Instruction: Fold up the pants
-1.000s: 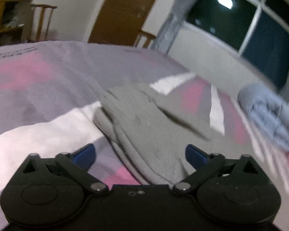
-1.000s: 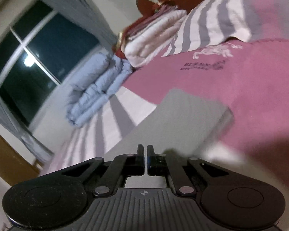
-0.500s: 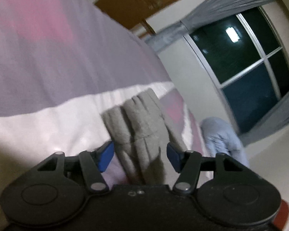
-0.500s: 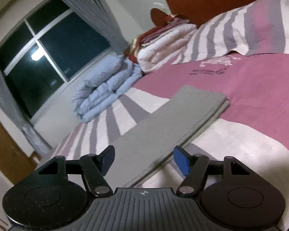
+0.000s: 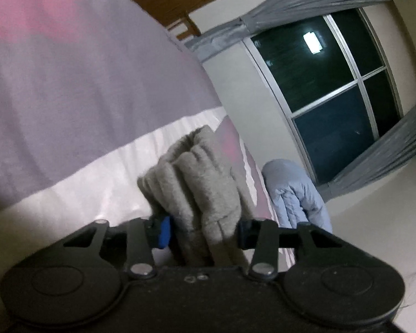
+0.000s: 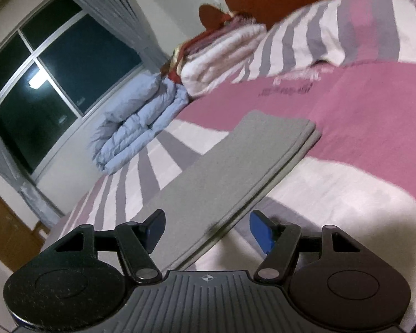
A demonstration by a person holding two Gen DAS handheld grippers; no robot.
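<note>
Left gripper [image 5: 201,231] tilted low over bed [image 5: 69,97], jaws closing around bunched end of gray pants [image 5: 199,183]. Right gripper [image 6: 206,231] spread wide, empty, straddling pants' [image 6: 235,163] folded edge.

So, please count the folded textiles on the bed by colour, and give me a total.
Grey pants: 1
Light blue folded duvet: 1
White and red folded blankets, one stack: 1
Total: 3
</note>
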